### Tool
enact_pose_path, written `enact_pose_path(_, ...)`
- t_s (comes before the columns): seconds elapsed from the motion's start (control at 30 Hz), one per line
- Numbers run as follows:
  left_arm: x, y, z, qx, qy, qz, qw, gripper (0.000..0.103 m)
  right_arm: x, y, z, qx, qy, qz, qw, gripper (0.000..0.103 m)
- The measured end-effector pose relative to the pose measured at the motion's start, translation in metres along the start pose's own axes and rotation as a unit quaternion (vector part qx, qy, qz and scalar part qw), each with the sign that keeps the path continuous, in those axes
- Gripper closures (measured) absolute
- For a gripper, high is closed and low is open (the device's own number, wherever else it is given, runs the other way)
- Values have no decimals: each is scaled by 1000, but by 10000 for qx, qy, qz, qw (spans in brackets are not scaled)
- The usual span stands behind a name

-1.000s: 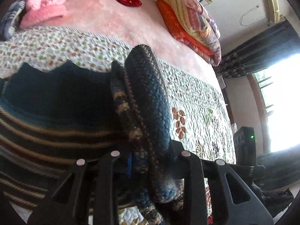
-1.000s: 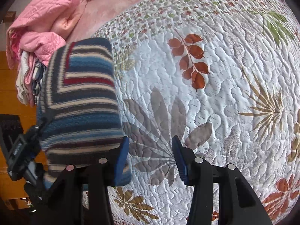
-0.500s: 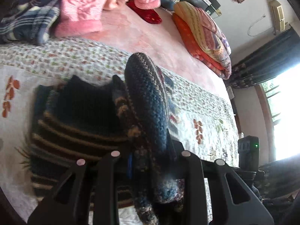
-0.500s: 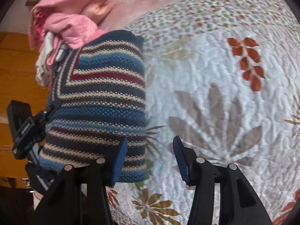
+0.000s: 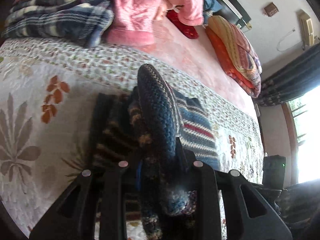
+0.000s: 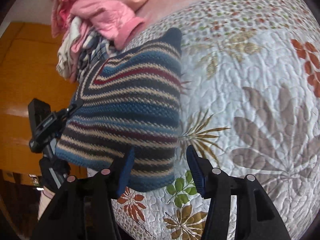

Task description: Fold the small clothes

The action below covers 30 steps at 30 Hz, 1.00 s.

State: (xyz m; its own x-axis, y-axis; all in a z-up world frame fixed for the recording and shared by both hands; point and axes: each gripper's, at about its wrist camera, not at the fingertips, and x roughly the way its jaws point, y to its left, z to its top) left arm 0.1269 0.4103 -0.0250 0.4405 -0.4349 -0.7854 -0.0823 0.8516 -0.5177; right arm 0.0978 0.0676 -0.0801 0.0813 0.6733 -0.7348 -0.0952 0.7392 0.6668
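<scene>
Bottom of the left wrist view, the left gripper is clamped tight on a thick bunched roll of the striped knit sweater, the wool bulging up between the two black fingers; over in the right wrist view, bottom centre, the right gripper stands with its blue-padded jaws well apart and nothing between them, its left pad just in front of the sweater's lower hem; the garment itself sits left of centre in that view, already doubled into a squarish block, one corner lifted by the left gripper's fingers at the frame's left edge, the rest lying on the quilted floral bedspread; this looks a soft, chunky, fairly weighty knit that will sag and stretch rather than hold a crease, not slippery; best taken at a folded edge or corner through all layers, I'd judge, so the stack doesn't slide apart; farther off, upper left in both views, a heap of pink garments and a blue plaid cloth; beyond that a folded striped quilt at upper right in the left wrist view.
</scene>
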Motion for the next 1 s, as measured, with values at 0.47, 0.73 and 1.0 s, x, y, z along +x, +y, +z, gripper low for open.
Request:
enact_pose_path(0.47, 34, 68, -23, -177, 130, 210, 9995, 78, 55, 24, -18, -577, 515, -519, 9957, 42)
enact_pose_path(0.73, 20, 87, -31, -406, 24, 222, 9989, 71, 72, 24, -20, -641, 612, -727, 9934, 42)
enact_pose_path(1.0, -19, 42, -63, 262, 375, 316, 9985, 44, 73, 22, -15, -655, 634, -725, 9932, 42)
